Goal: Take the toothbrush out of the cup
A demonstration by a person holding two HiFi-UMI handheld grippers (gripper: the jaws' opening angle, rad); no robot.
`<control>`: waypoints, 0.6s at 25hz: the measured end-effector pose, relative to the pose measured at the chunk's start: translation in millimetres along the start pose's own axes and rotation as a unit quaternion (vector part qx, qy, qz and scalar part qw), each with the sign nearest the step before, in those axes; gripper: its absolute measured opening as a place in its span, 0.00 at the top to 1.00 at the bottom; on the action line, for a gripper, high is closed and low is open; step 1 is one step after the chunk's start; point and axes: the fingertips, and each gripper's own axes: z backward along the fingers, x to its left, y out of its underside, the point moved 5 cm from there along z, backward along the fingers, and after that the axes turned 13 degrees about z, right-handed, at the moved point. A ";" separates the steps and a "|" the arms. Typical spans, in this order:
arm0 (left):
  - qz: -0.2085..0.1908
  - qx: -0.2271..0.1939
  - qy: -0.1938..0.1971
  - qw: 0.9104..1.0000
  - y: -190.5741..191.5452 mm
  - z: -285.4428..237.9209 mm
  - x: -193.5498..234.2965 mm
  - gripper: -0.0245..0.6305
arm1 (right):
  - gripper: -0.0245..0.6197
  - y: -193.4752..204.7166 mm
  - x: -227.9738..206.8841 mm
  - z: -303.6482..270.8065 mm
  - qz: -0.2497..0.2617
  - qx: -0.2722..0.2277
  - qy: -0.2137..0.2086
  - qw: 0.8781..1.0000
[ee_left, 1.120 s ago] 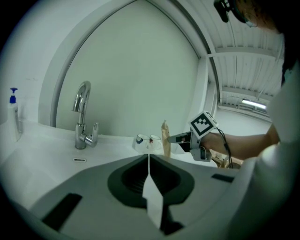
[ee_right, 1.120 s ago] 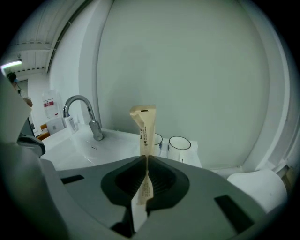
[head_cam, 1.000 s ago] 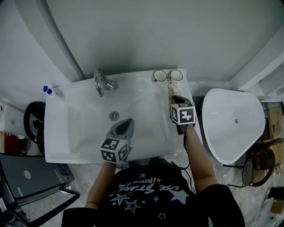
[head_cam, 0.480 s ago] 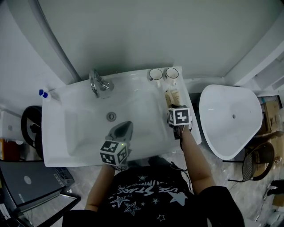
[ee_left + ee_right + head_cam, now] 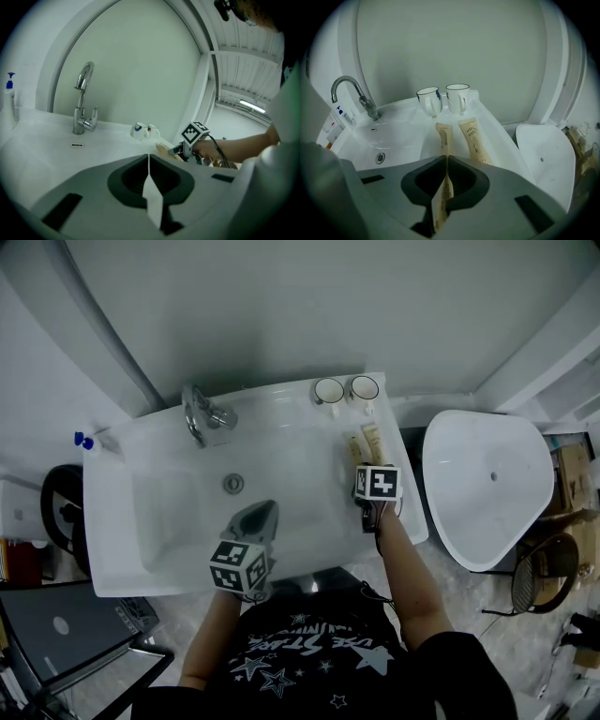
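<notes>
White sink ledge (image 5: 497, 126) is carrying the toothbrush packet (image 5: 444, 136), out of the cups (image 5: 458, 97) and beside a second packet (image 5: 474, 138), its near end pinched in the right gripper (image 5: 446, 164). Meanwhile the left gripper (image 5: 149, 161) is hovering empty, jaws together. Removal is looking done; letting go is probably coming next.

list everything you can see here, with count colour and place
white ceramic sink: 1, white, centre
chrome tap: 1, silver, sink's back rim, left
round metal drain: 1, silver, basin floor
white ceramic cups: 2, white, sink's back right corner
beige toothbrush packets: 2, beige, right ledge before the cups; one gripped
bottle with blue pump: 1, pale, far left rim
white rounded fixture: 1, white, right of sink
left gripper: 1, grey, over sink's front, shut, empty
right gripper: 1, grey, over right ledge, shut on one packet
</notes>
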 end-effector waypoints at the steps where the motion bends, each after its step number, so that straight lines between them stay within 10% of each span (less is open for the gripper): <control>1: 0.001 0.001 0.000 1.000 0.6 0.0 0.8 0.93 | 0.92 0.8 0.9 -0.6 0.001 0.002 0.001 1.000; 15: 0.006 0.003 0.010 1.000 5.8 16.1 12.2 0.93 | 0.80 -2.4 13.4 10.9 0.019 -0.025 0.012 0.999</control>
